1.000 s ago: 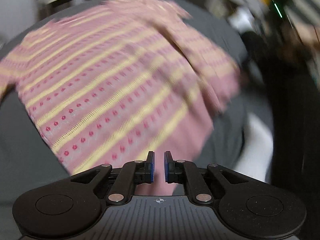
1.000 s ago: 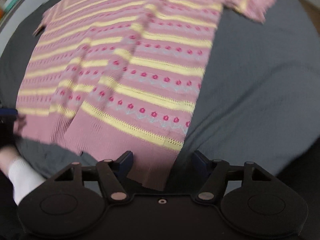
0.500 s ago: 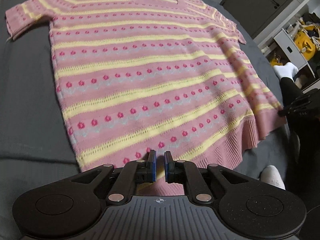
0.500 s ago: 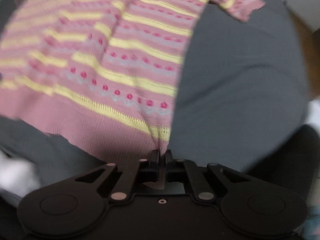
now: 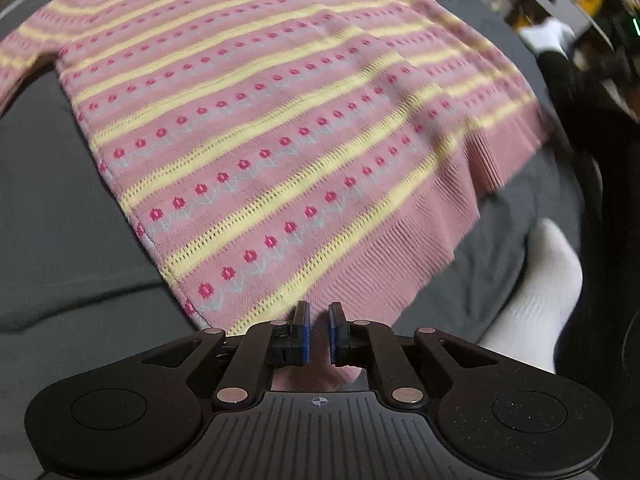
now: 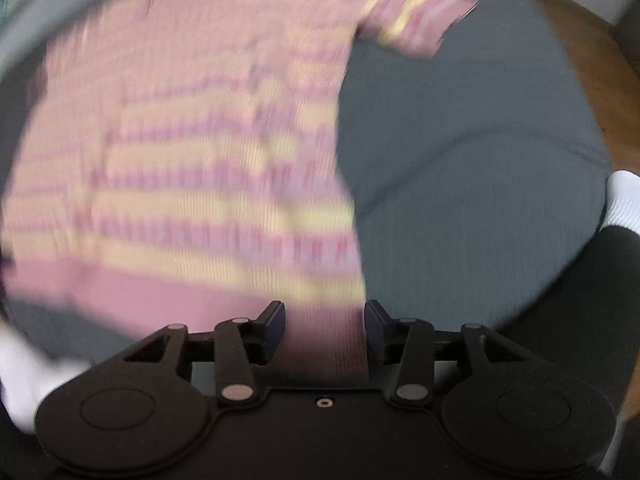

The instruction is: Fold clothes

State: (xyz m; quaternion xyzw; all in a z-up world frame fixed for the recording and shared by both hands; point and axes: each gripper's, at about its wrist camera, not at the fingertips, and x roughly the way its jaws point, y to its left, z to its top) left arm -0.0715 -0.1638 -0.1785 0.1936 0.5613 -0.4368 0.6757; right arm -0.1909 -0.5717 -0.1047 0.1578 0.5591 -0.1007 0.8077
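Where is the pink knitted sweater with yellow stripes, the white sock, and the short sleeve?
pink knitted sweater with yellow stripes (image 5: 280,128), left wrist view, middle of its body.
white sock (image 5: 536,292), left wrist view, its middle.
short sleeve (image 6: 420,16), right wrist view, blurred sleeve end.

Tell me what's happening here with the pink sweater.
A person is laying out a pink striped sweater on a grey bed cover to fold it, with a handheld gripper in each hand. The left gripper is nearly closed on the ribbed hem at the near edge. The right gripper has its fingers spread apart, with the hem's other corner lying between them ungripped. The sweater lies mostly flat, with a slight ripple near the right hem. The person's white sock shows beside the bed.
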